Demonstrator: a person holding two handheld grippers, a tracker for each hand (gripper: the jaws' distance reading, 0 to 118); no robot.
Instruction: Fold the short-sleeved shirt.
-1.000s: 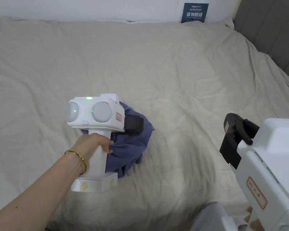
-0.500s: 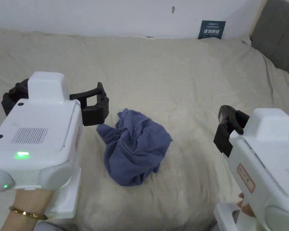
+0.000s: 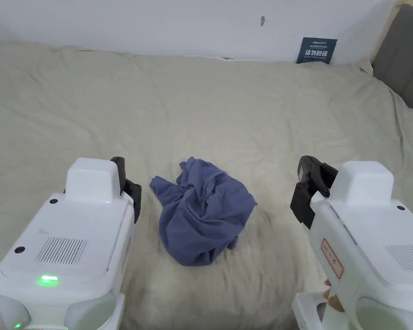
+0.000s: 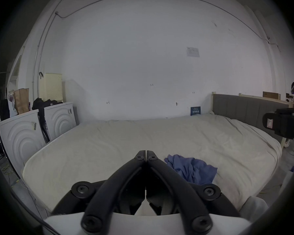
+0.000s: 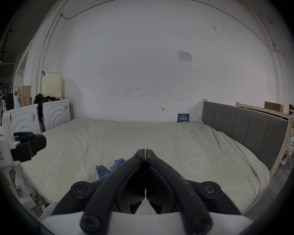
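While crumpled, shirt (image 3: 203, 215) lies between grippers | left gripper (image 4: 146, 153), right gripper (image 5: 145, 151) closed, apart

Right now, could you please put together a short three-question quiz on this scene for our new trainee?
1. True or false: the blue short-sleeved shirt lies spread flat on the beige bed sheet.
2. In its own view, are the left gripper fingers open or shut?
   A) open
   B) shut on the shirt
   C) shut on nothing
3. Fill in: in the head view, the shirt lies ______ the left gripper and the right gripper.

Key:
1. False; it sits crumpled in a heap.
2. C; the fingers meet at the tips, and the shirt lies apart from them on the bed.
3. Between.
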